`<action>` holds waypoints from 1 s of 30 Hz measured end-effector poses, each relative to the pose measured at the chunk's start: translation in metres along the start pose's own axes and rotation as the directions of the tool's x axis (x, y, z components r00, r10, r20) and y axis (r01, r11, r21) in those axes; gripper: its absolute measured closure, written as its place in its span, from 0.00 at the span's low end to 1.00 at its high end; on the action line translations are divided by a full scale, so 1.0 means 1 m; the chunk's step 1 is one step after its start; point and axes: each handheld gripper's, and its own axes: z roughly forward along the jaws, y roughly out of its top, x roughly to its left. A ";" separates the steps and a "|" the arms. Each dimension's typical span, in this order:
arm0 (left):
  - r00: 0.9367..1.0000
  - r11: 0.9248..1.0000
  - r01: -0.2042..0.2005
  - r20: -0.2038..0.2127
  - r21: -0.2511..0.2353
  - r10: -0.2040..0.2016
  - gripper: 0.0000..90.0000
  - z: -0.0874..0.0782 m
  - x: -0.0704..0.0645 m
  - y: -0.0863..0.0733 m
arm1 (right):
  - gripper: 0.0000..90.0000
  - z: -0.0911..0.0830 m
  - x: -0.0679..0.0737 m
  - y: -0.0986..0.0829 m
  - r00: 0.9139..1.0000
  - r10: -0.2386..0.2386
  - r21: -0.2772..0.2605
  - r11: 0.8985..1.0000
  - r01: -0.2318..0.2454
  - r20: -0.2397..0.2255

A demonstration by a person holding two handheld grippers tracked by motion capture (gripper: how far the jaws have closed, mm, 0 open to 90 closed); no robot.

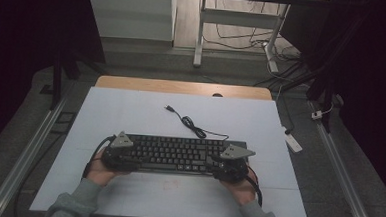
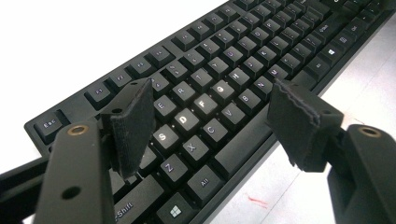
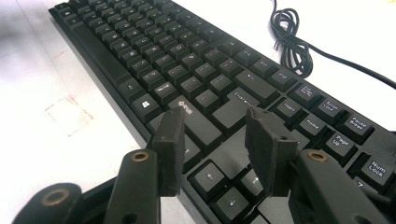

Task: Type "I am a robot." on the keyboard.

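A black keyboard [image 1: 176,154] lies across the white board, its black cable [image 1: 190,122] coiling away to a loose plug. My left gripper [image 1: 120,153] hovers over the keyboard's left end. In the left gripper view its jaws stand wide apart above the letter keys [image 2: 205,105], holding nothing, so the left gripper [image 2: 212,123] is open. My right gripper [image 1: 230,163] hangs over the right end. In the right gripper view the keyboard [image 3: 196,70] runs away to the upper left, and the right gripper [image 3: 215,149] is open with a narrower gap above the arrow keys [image 3: 208,179].
The white board [image 1: 145,116] rests on a wooden table whose far edge [image 1: 182,86] shows behind it. A faint red square mark [image 1: 171,184] sits near the front edge. A white desk frame [image 1: 235,25] and cables lie on the floor beyond.
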 end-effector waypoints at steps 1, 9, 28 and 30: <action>1.000 1.000 -0.002 0.000 0.001 0.002 0.36 0.000 0.000 0.000 | 0.64 0.000 0.000 0.000 1.000 0.000 -0.003 1.000 0.000 0.001; 1.000 1.000 -0.004 0.001 0.007 0.004 0.36 0.002 -0.001 0.000 | 0.64 0.002 0.002 0.004 1.000 0.000 -0.003 1.000 0.000 -0.006; 1.000 1.000 -0.013 0.005 0.018 0.013 0.36 0.003 -0.001 0.000 | 0.71 0.029 0.019 0.031 0.998 -0.032 0.011 0.999 0.033 -0.061; 1.000 1.000 -0.014 0.005 0.019 0.014 0.36 0.003 -0.001 0.000 | 0.75 0.033 0.019 0.035 0.997 -0.032 0.012 0.999 0.033 -0.069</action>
